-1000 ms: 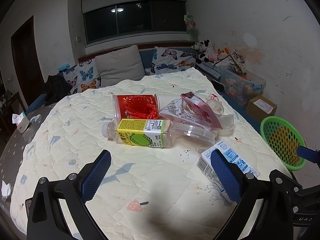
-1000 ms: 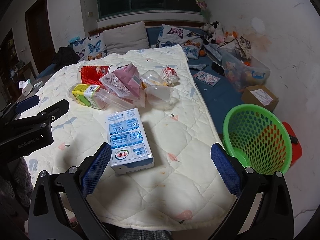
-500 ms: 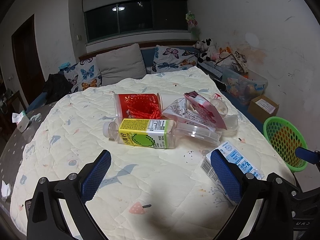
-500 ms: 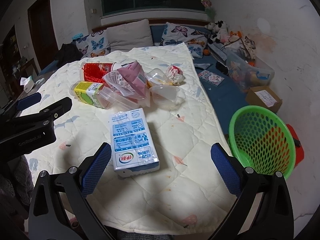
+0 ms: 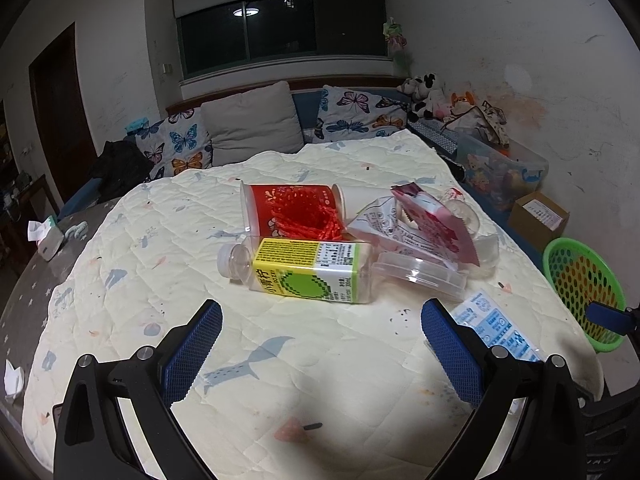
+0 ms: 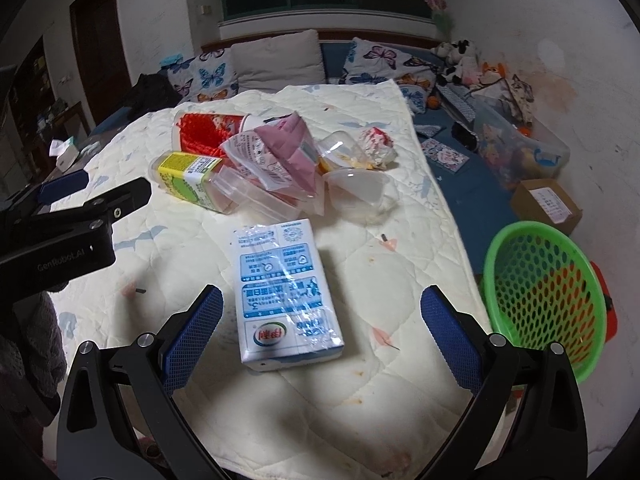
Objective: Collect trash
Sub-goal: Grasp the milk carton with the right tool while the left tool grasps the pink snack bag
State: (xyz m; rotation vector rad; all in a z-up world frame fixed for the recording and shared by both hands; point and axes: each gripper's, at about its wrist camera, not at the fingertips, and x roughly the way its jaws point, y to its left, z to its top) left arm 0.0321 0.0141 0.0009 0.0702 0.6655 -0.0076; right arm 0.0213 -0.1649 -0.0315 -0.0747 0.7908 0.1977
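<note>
Cream quilt (image 6: 400,264): it covered the tabletop, printed with small blue and pink shapes and marked with stains near the front edge.
Left tongs (image 5: 320,354): wide open and empty, held above the quilt near the front edge, blue pads aimed at the bottle.
Right tongs (image 6: 320,340): wide open and empty, held low over the carton, one pad on either side of its near end, neither seen to touch it.
Carton (image 6: 286,296): a white and blue milk pack in clear wrap, lying flat near the front right corner; in the left view it (image 5: 496,330) showed partly behind the right pad.
Bottle (image 5: 308,270): clear plastic with a yellow and green label, on its side mid-tabletop, cap end toward the left edge.
Red tub (image 5: 292,210): a clear container with red contents, on its side just behind the bottle.
Paper cup (image 5: 362,198): white, tipped over beside the red tub.
Wrappers (image 5: 416,226): a white printed pouch and a pink one, piled on the clear boxes right of the bottle.
Clear boxes (image 6: 356,190): several empty plastic containers around the wrappers, toward the right edge.
Crumpled paper (image 6: 376,144): a white and red wad at the far side of the pile, near the right edge.
Basket (image 6: 544,292): green mesh, off the tabletop beyond its right edge, lower than the quilt; nothing clearly showed inside.
Cardboard box (image 6: 546,206): on the floor beyond the basket.
</note>
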